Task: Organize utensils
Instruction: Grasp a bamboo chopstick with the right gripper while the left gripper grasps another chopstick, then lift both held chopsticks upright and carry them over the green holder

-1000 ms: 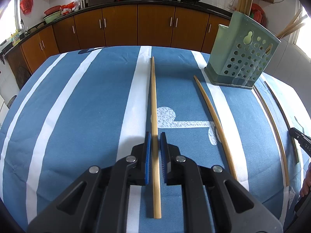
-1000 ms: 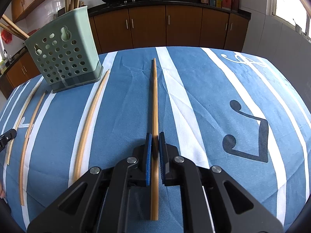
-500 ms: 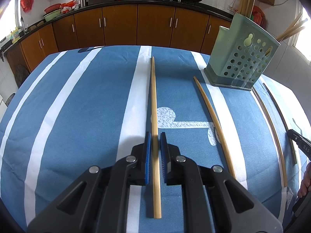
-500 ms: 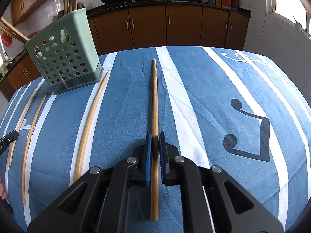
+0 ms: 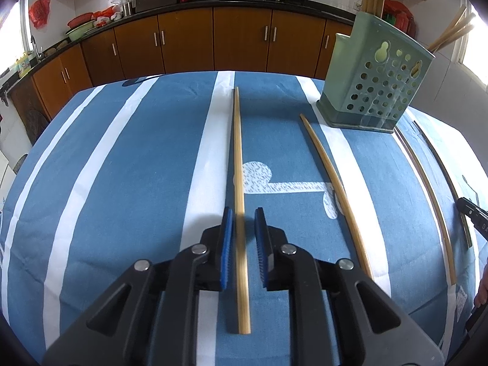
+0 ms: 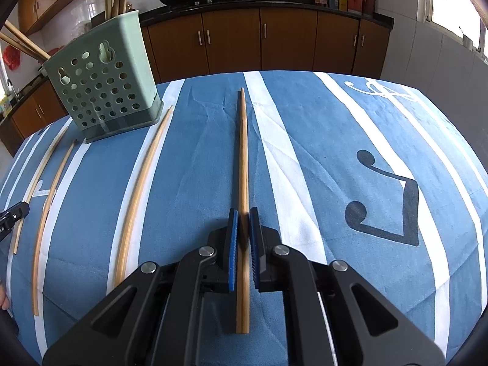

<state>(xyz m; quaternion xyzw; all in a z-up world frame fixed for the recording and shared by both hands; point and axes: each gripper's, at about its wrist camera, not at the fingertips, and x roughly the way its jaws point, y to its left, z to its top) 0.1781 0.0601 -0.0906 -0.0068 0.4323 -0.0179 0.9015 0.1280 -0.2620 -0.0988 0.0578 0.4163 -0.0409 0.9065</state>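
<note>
A bamboo chopstick [image 5: 239, 164] runs away from me over the blue striped tablecloth [image 5: 137, 183]. It passes between the blue pads of my left gripper [image 5: 242, 210], whose jaws are opening, with a gap on both sides of the stick. My right gripper [image 6: 243, 210] is shut on a second chopstick [image 6: 243, 152], which casts a dark shadow along its left side. The green perforated utensil holder [image 5: 375, 91] [image 6: 106, 91] stands upright between the two grippers and holds several chopsticks.
More loose chopsticks lie on the cloth: one near the holder [image 5: 335, 189] [image 6: 143, 189] and thinner ones beyond [image 5: 427, 189] [image 6: 50, 204]. The other gripper's tip shows at each view's edge [image 5: 472, 213] [image 6: 12, 216]. Brown kitchen cabinets [image 5: 238, 42] stand behind the table.
The left gripper's pads have parted from the chopstick they were pinching. The right gripper and its chopstick have not moved.
</note>
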